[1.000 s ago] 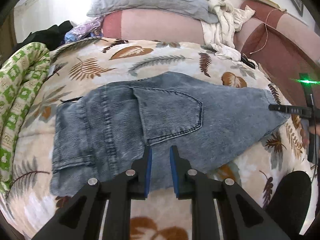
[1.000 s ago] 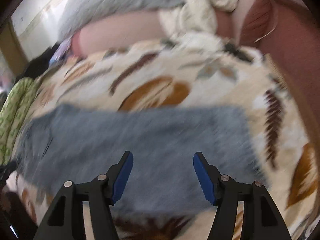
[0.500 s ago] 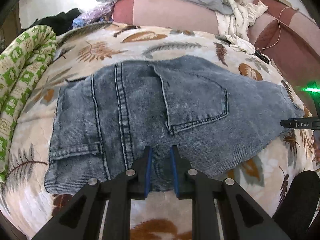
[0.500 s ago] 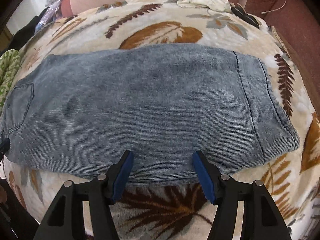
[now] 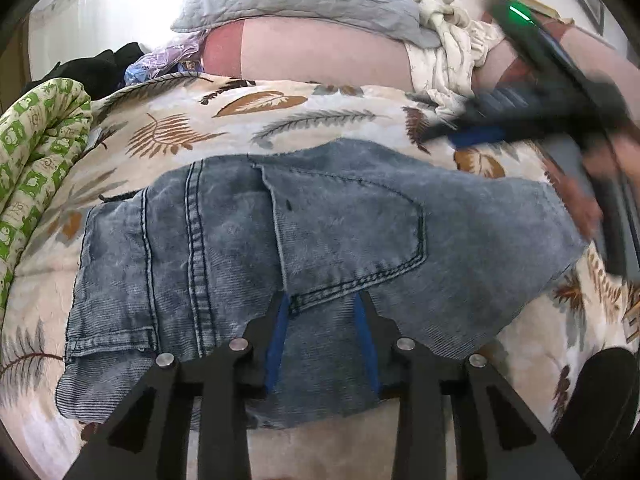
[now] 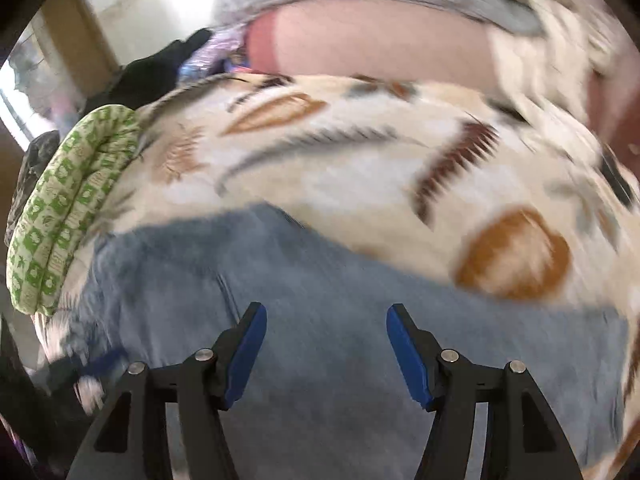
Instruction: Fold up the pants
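On top of the leaf-print blanket [image 5: 280,120], the jeans [image 5: 248,248] are lying flat with a back pocket [image 5: 352,232] facing up. They are looking folded at least once, but a long part is reaching off to the right, so I think more folds are waiting. The left gripper [image 5: 322,308] is resting over the near edge of the jeans. Its jaws have just been opening, and denim is showing in the gap, not pinched. The right gripper [image 6: 322,340] is hovering over the jeans with its jaws spread wide, holding nothing. No baskets or boxes are showing anywhere.
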Tool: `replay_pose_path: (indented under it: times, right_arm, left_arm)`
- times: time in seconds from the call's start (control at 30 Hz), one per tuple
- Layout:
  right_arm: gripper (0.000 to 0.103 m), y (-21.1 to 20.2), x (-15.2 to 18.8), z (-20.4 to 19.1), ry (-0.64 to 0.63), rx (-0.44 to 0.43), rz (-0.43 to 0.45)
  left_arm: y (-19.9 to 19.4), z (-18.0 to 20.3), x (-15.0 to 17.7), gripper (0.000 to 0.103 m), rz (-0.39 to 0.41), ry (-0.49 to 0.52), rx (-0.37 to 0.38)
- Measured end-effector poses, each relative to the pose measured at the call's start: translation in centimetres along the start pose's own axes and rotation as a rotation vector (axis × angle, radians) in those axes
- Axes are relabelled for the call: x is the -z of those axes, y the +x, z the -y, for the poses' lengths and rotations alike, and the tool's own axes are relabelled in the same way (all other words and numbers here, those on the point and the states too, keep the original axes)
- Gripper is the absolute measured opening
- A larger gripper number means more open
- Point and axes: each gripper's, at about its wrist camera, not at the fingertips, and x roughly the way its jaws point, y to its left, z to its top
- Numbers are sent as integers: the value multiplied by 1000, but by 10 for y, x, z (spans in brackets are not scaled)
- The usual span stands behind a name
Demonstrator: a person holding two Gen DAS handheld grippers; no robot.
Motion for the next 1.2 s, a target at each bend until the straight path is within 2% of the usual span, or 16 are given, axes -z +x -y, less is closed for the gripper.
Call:
replay_pose_path:
  times: [0.1, 0.23, 0.37, 0.47, 0.5, 0.53, 0.67, 0.73, 0.9, 1.0, 1.13, 1.2]
  right_arm:
    - [66, 25, -20, -19, -22, -9, -3]
    - [66, 68, -44, -41, -93, 22, -25]
    - [66, 88, -52, -37, -115, 30, -65]
    - [65, 104, -56, -33, -125, 17, -132]
    - [62, 108, -55, -32, -132, 9, -157]
    - [49, 113, -54, -32, -142, -10, -182]
    - [17, 111, -53, -35, -184, 23, -181]
    - [14, 107, -56, -35, -175, 35, -152]
    - [9, 104, -61, -34, -149, 46, -114]
    - [9, 112, -59, -32, -121, 39, -129]
    - [10, 113, -57, -31, -93, 33, -134]
    - [13, 107, -59, -28, -55, 15, -137]
  left_arm:
    - [-1, -1, 3, 37, 6, 11, 12]
    - [0, -1, 4, 38, -1, 11, 21]
    - [1, -1, 5, 38, -7, 14, 20]
    - [2, -2, 5, 38, -15, 4, 27]
    - [2, -3, 4, 38, -17, 1, 30]
    - [3, -4, 4, 38, -21, -4, 34]
    - [4, -7, 2, 38, -29, -19, 40]
    - [4, -7, 1, 38, -32, -21, 38]
    - [0, -7, 3, 38, -30, -23, 24]
    - [0, -7, 4, 38, -29, -16, 14]
    - [5, 2, 7, 39, -30, 53, -28]
    - [5, 3, 8, 40, -24, 67, -37]
